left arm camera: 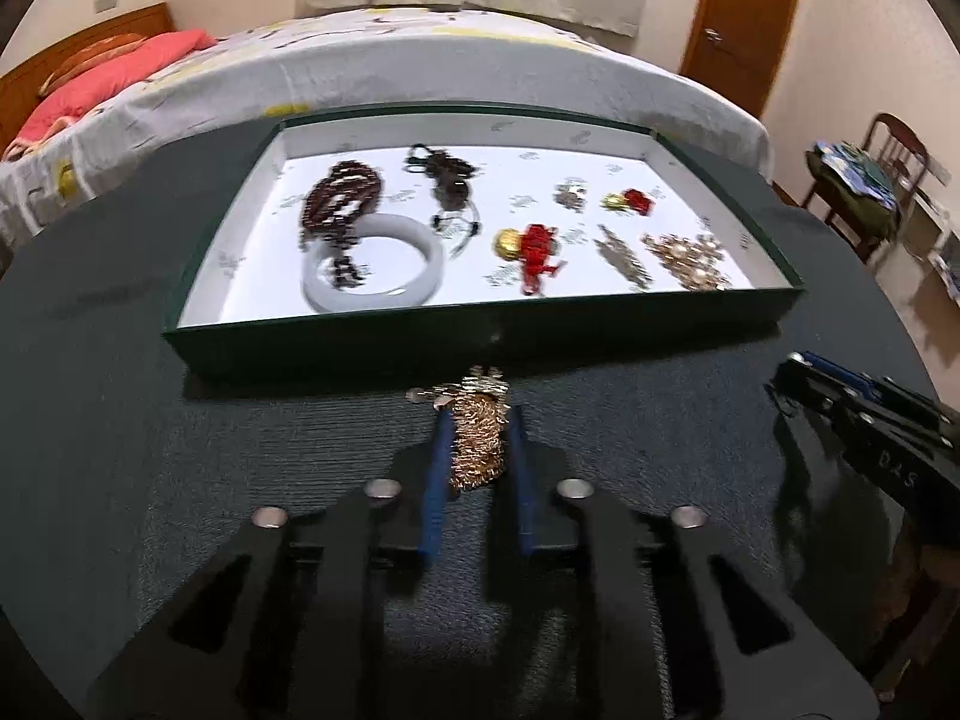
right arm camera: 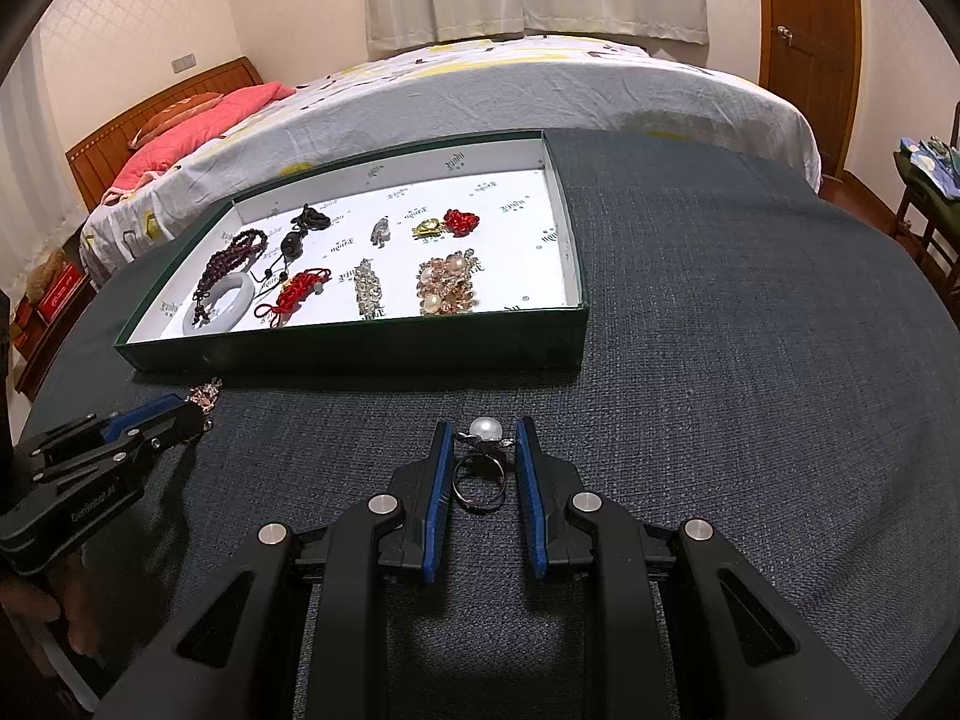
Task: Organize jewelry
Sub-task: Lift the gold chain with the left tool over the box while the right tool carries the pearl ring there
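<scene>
My left gripper [left arm camera: 478, 414] is shut on a spiky gold brooch [left arm camera: 477, 450], held just above the dark cloth in front of the green tray [left arm camera: 480, 330]. In the right wrist view the left gripper [right arm camera: 180, 414] shows at the left with the brooch [right arm camera: 204, 393] at its tip. My right gripper [right arm camera: 483, 429] is shut on a pearl ring [right arm camera: 485, 429]; its silver band [right arm camera: 480, 486] hangs between the blue pads. The tray [right arm camera: 360, 348] holds a white bangle [left arm camera: 375, 267], dark beads [left arm camera: 342, 195], red knot charms [left arm camera: 537, 252] and a pearl brooch [left arm camera: 690, 258].
The table is covered with dark textured cloth [right arm camera: 720, 360], with open room to the right of the tray. A bed [right arm camera: 480, 90] stands behind the table. A chair [left arm camera: 870, 180] with clutter is at the far right. My right gripper [left arm camera: 798, 366] shows at the left wrist view's right edge.
</scene>
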`<action>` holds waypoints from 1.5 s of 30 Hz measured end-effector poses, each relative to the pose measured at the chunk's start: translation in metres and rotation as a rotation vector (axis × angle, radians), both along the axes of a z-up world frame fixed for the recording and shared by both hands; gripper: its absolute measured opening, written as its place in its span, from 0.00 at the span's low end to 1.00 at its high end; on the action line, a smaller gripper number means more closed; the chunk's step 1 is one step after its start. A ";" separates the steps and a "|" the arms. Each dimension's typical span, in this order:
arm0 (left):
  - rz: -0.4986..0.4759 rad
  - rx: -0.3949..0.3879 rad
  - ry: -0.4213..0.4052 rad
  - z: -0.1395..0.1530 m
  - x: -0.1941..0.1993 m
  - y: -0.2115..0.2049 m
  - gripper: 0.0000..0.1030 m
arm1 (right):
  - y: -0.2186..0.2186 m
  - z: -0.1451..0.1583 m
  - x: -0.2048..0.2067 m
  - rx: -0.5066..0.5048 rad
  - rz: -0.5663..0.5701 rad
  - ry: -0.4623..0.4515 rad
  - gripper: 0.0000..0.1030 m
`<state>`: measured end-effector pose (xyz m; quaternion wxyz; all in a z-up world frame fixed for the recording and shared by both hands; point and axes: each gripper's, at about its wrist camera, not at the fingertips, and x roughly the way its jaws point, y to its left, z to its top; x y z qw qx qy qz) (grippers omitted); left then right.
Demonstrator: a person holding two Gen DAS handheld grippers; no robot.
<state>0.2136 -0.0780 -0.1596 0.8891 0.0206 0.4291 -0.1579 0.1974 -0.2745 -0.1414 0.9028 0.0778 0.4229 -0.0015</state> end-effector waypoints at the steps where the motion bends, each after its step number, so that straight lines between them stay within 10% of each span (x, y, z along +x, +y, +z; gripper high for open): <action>1: -0.007 0.009 -0.007 0.000 -0.001 -0.001 0.14 | 0.000 0.000 0.000 -0.001 0.000 0.000 0.21; 45: 0.038 -0.104 -0.246 0.103 -0.026 0.020 0.11 | 0.010 0.071 -0.008 0.004 0.019 -0.182 0.21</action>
